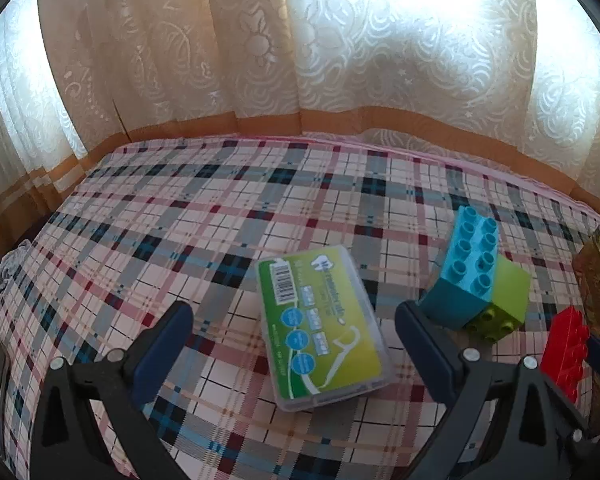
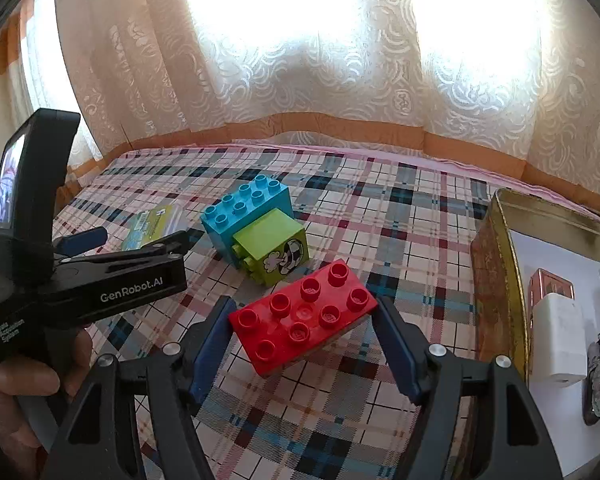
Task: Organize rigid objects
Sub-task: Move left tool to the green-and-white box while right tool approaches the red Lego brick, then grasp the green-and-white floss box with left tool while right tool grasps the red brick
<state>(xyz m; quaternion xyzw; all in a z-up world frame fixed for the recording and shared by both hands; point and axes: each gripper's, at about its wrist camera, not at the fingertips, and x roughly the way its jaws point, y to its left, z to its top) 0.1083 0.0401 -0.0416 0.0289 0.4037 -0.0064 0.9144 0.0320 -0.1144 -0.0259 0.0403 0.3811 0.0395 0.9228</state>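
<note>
Right tool (image 2: 304, 340) clamping red brick (image 2: 304, 316), tin's (image 2: 496, 280) contents right-view only, left tool (image 1: 294, 340) open, empty.

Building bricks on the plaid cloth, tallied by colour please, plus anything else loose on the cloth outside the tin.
Red brick: 1
Blue brick: 1
Green brick: 1
Floss pick box: 1
Total: 4

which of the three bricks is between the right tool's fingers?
The red brick, studs up, sits clamped between the right tool pads. The blue brick and green brick lie joined together farther back on the plaid cloth.
</note>
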